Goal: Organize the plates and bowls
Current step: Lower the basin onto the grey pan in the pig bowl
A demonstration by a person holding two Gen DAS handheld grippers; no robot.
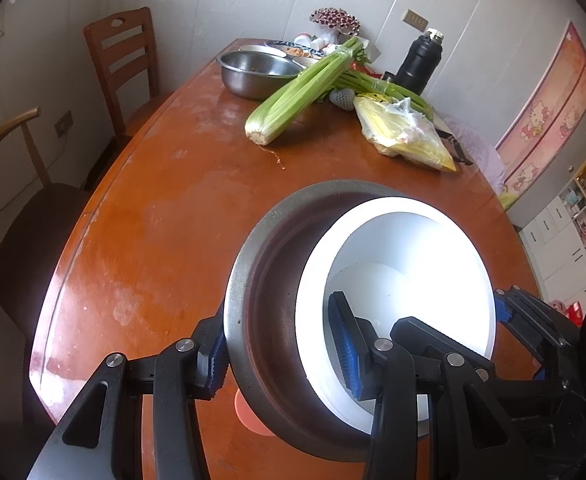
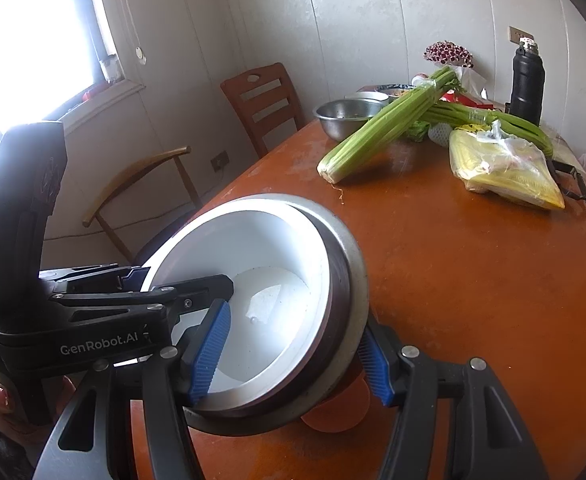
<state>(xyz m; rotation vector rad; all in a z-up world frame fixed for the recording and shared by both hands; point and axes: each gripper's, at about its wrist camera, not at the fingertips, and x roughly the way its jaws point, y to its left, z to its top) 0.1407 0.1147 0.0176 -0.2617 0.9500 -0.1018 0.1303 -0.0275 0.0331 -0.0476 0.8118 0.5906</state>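
A wide steel bowl (image 1: 253, 300) is being held tilted above the near end of a glossy orange-brown wooden bench (image 1: 153, 220), with a white bowl (image 1: 433, 280) nested inside it and leaning toward the steel bowl's right side. Both grippers are gripping this stack from opposite sides.

The left gripper (image 1: 281, 344) is pinching the near rim: one blue-padded finger is sitting outside the steel wall, the other is reaching inside the white bowl, so its jaws are closing on both walls together. The right gripper (image 2: 293, 356) is doing the same from the other side, one blue pad pressing inside the white bowl and the other pressing against the steel bowl's outer wall. In the right wrist view, the left gripper's black body, marked with white lettering, is showing just left of the steel bowl.

Directly under the steel bowl, a small orange disc (image 2: 337, 412) is lying on the bench, mostly hidden.

Well beyond the steel bowl, toward the far end of the bench, a bunch of celery (image 1: 305, 88) is lying with its cut root end pointing back at the steel bowl. To the celery's right, a clear plastic bag of yellow food (image 1: 405, 136) is resting. Behind the celery, a second steel bowl (image 1: 253, 72) is sitting, and a black flask (image 1: 419, 62) is standing upright near the wall. Two wooden chairs are standing left of the bench.
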